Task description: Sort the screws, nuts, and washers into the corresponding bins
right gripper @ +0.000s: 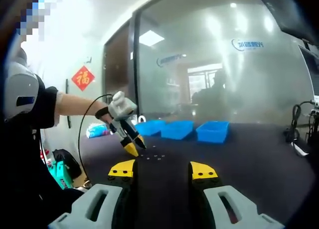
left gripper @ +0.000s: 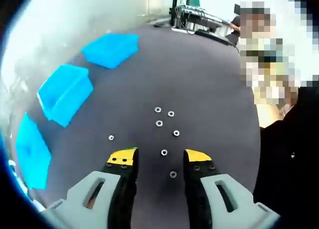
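Counting seven nuts (left gripper: 159, 123), three bins (left gripper: 65, 93), dark table (left gripper: 209, 89).

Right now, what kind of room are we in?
Probably an office or lab. A frosted glass wall with a logo stands behind the dark table, ceiling lights shine above, and cables and equipment sit at the table's far edge.

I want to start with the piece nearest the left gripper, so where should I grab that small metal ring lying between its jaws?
The ring lies flat on the dark table, so there is no upright part to pinch. Probably best to bring the left gripper straight down from above, its open jaws straddling the ring, and close on opposite outer edges.
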### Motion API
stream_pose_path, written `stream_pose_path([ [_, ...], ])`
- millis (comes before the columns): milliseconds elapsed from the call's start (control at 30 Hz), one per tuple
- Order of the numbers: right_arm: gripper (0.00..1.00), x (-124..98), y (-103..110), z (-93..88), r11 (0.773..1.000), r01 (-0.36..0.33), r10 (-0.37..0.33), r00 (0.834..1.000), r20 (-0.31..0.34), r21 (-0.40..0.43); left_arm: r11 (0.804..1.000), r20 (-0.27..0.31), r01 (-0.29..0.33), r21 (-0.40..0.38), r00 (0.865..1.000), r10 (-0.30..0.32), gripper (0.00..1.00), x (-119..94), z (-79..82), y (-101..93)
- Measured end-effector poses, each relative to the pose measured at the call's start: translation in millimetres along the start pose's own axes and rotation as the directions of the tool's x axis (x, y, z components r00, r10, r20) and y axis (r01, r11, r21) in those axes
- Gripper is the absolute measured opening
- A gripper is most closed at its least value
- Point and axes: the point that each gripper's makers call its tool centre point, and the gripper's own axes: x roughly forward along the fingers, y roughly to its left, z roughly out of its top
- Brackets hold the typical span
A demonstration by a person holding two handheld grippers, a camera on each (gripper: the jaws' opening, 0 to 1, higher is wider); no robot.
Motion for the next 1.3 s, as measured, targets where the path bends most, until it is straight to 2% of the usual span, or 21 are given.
stream_pose_path([
  [167,0.36,0.5,-0.3,-0.6,1.0,-0.002,0.002,1.0,0.0,0.007,1.0,-0.008,-0.007,0.006,1.0,0.007,0.2,3.1,-1.6,1.7],
  [467,0.36,1.9,0.6,1.0,1.0,-0.006,0.006,1.0,0.004,0.011,1.0,-0.027,-0.007,0.024,1.0,0.008,0.14,7.1,-7.1,0.3],
  [567,0.36,3.6,2.3,0.5,1.0,-0.009,0.009,1.0,0.003,0.012,0.999,-0.017,0.0,0.035,1.0,0.001,0.06,7.7,-5.7,-1.2],
  [733,0.36,4.8,4.7,1.6,1.0,-0.014,0.014,1.0,0.004,0.011,1.0,-0.017,0.0,0.03,1.0,0.001,0.06,7.9,-6.4,0.0],
  [867,0.36,5.4,5.3,3.4,1.0,-0.014,0.014,1.0,0.006,0.01,1.0,0.007,0.003,0.006,1.0,-0.003,0.05,5.5,-6.6,-0.8],
  [967,0.36,6.7,6.7,3.0,1.0,-0.018,0.018,1.0,0.0,0.004,1.0,0.079,0.008,-0.006,0.997,-0.007,0.05,1.9,0.1,-3.3],
  [1000,0.36,7.1,7.1,3.0,1.0,-0.019,0.019,1.0,-0.001,0.002,1.0,0.083,0.007,-0.007,0.996,-0.006,0.05,0.3,-0.3,-3.5],
  [1067,0.36,8.1,7.6,3.1,1.0,-0.02,0.02,1.0,-0.003,0.0,1.0,0.144,-0.005,0.0,0.99,0.005,0.05,-4.6,6.0,-3.9],
  [1133,0.36,9.2,8.4,3.6,1.0,-0.023,0.023,1.0,-0.003,0.0,1.0,0.202,-0.008,-0.025,0.979,0.013,0.05,-11.4,11.9,-4.0],
  [1233,0.36,11.0,10.7,6.0,1.0,-0.026,0.026,1.0,0.003,-0.004,0.994,0.321,-0.097,-0.053,0.941,0.109,0.04,-27.4,24.9,10.2],
  [1267,0.36,11.5,11.3,6.7,1.0,-0.027,0.027,1.0,0.004,-0.005,0.993,0.346,-0.108,-0.05,0.931,0.118,0.04,-30.9,27.2,11.3],
  [1300,0.36,11.9,11.5,7.7,1.0,-0.027,0.027,1.0,0.007,-0.008,0.991,0.394,-0.112,-0.076,0.91,0.133,0.04,-37.8,30.6,12.3],
])
